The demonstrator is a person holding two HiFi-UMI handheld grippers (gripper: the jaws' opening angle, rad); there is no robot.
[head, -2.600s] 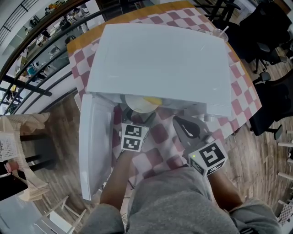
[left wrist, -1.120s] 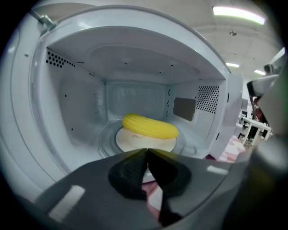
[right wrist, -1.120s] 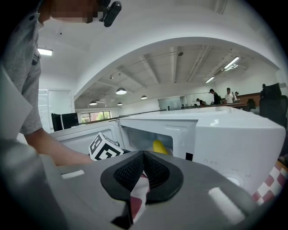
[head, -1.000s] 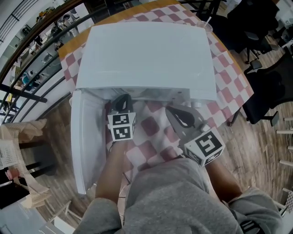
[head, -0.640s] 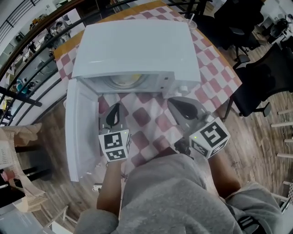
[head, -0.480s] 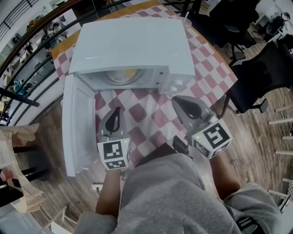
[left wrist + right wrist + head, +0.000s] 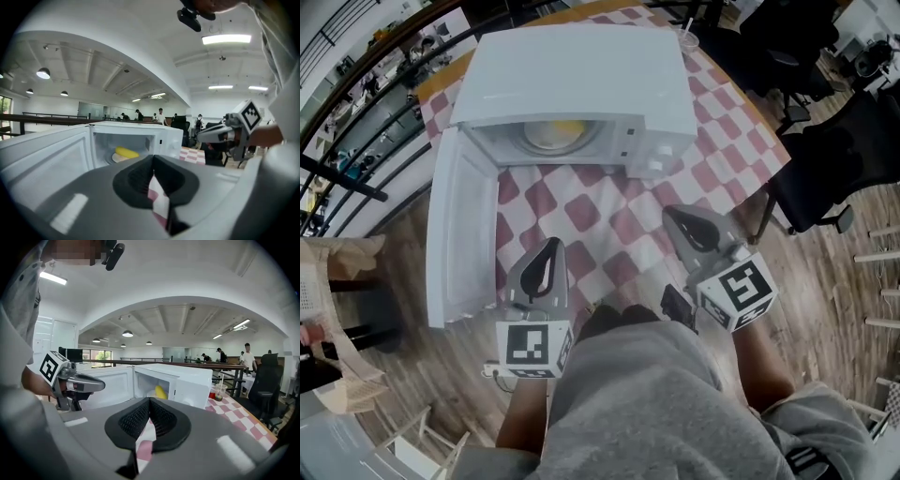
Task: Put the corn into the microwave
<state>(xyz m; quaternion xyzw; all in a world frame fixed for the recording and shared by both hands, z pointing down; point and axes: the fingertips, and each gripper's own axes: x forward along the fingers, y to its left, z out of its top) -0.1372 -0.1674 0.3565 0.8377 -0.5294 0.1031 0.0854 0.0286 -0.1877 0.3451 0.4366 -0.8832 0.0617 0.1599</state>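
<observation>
- White microwave [image 7: 581, 75] stood with its door [image 7: 459, 234] swung wide open
- Left gripper [image 7: 551, 246] and right gripper [image 7: 680, 217], both clenched and empty, hung well clear of it
- Corn [image 7: 565, 127] lay inside already; pushing the door closed looked like the next move

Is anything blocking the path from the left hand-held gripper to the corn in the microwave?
Nothing visible. The door stands open to the side; only checkered tablecloth lies between the left hand-held gripper and the corn.

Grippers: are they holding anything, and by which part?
Nothing. The left gripper and right gripper are both shut and empty; the corn lies inside the microwave.
</observation>
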